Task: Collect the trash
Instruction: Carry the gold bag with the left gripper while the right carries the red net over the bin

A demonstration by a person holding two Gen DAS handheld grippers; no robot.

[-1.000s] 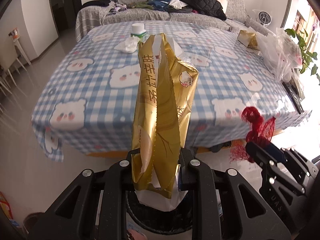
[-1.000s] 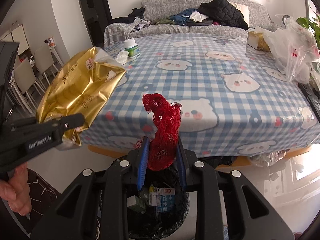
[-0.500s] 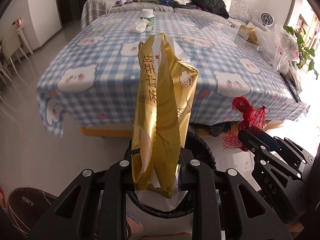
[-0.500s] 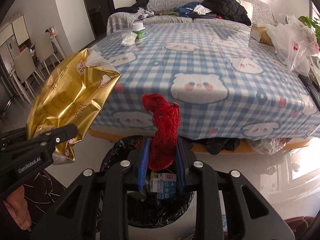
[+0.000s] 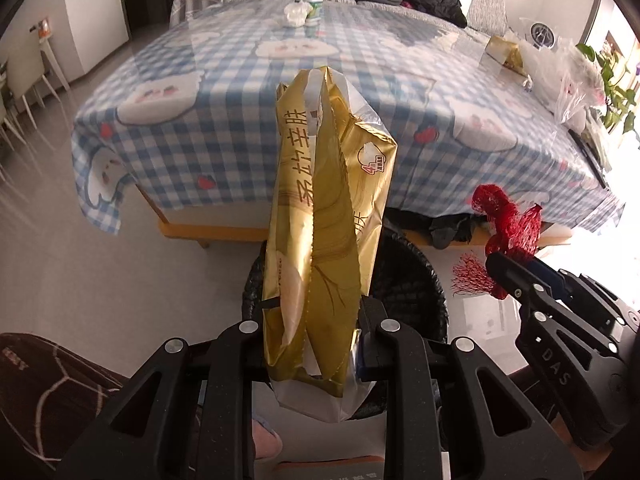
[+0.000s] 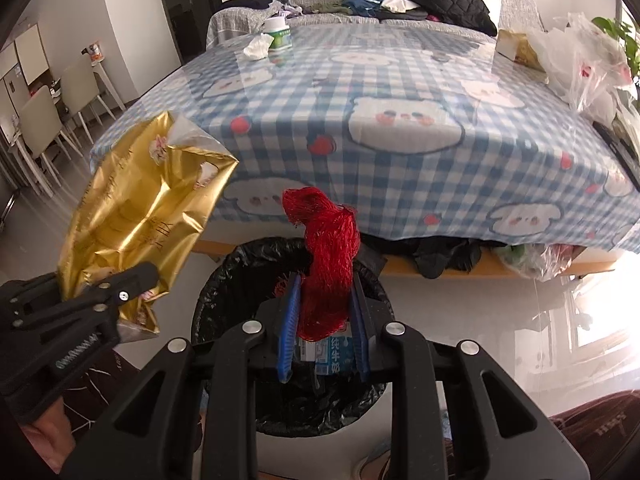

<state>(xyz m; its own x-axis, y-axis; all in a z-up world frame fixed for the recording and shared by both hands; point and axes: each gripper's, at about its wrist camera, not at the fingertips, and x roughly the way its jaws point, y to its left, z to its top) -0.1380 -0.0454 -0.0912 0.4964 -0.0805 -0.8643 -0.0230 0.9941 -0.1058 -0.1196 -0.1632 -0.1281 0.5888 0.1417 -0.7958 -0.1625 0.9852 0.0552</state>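
My left gripper (image 5: 316, 344) is shut on a gold foil snack bag (image 5: 324, 216) that stands upright between its jaws; the bag also shows at the left of the right wrist view (image 6: 140, 216). My right gripper (image 6: 322, 312) is shut on a red mesh net (image 6: 326, 264), also seen at the right of the left wrist view (image 5: 506, 220). A bin with a black liner (image 6: 240, 272) sits on the floor right under both grippers, with a milk carton (image 6: 330, 356) and other trash inside. In the left wrist view the bin (image 5: 408, 280) is partly hidden behind the bag.
A table with a blue checked bear cloth (image 6: 400, 92) stands just beyond the bin. On it are a white jar (image 6: 280, 34), a crumpled tissue (image 6: 256, 46), a gold box (image 6: 516, 46) and plastic bags (image 6: 580, 64). Chairs (image 6: 44, 120) stand far left, a sofa with clothes behind.
Both grippers have drawn back and tilted down from the table. The bin has come fully into view beneath them. Both still hold their trash.
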